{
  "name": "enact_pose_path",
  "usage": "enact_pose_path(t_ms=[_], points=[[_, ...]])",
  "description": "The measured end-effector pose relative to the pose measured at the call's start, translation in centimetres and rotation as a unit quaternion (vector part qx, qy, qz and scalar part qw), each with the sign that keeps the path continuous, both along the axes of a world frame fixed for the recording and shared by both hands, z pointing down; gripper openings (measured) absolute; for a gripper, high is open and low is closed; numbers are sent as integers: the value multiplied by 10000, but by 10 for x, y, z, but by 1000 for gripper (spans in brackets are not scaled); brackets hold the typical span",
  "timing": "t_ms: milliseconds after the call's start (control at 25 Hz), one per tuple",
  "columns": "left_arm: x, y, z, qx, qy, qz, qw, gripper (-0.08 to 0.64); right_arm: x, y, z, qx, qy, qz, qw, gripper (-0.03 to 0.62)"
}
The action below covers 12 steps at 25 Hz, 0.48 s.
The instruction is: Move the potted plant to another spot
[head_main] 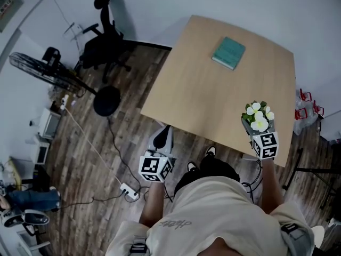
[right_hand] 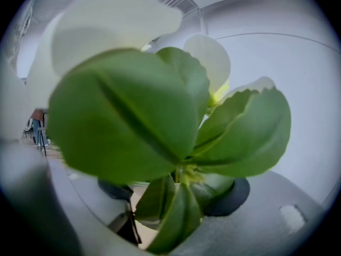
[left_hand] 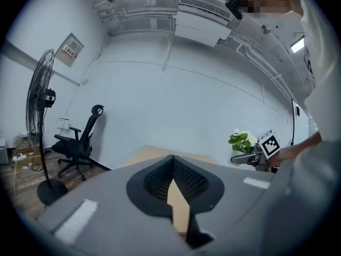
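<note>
While the right hand-held gripper (head_main: pixel 259 129) clamps the potted plant (head_main: pixel 258 115) at the table's (head_main: pixel 213 89) near right edge, the left hand-held gripper (left_hand: pixel 171 164) hangs closed and empty. Light, likely top-heavy, petals fragile: grip the stiff pot.

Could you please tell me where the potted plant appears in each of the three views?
Head view: the potted plant is at the lower right, over the table's near right corner.
Left gripper view: small, at mid-right, to the right of the table.
Right gripper view: its leaves fill almost the whole picture.
Shared landmark: the wooden table, seen in the head and left gripper views only.
</note>
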<state>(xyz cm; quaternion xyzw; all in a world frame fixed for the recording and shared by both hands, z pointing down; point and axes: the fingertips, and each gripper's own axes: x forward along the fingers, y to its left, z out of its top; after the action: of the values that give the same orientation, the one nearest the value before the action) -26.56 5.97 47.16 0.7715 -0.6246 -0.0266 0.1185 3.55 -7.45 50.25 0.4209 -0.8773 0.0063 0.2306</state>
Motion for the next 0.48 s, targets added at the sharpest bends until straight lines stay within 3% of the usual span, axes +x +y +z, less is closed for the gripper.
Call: enact_pose_path(t_ms=[480], points=[[-8,-53,-8,-280,-335,32,9990,20,-30,-45,28,-308,-317,-227,9988,341]])
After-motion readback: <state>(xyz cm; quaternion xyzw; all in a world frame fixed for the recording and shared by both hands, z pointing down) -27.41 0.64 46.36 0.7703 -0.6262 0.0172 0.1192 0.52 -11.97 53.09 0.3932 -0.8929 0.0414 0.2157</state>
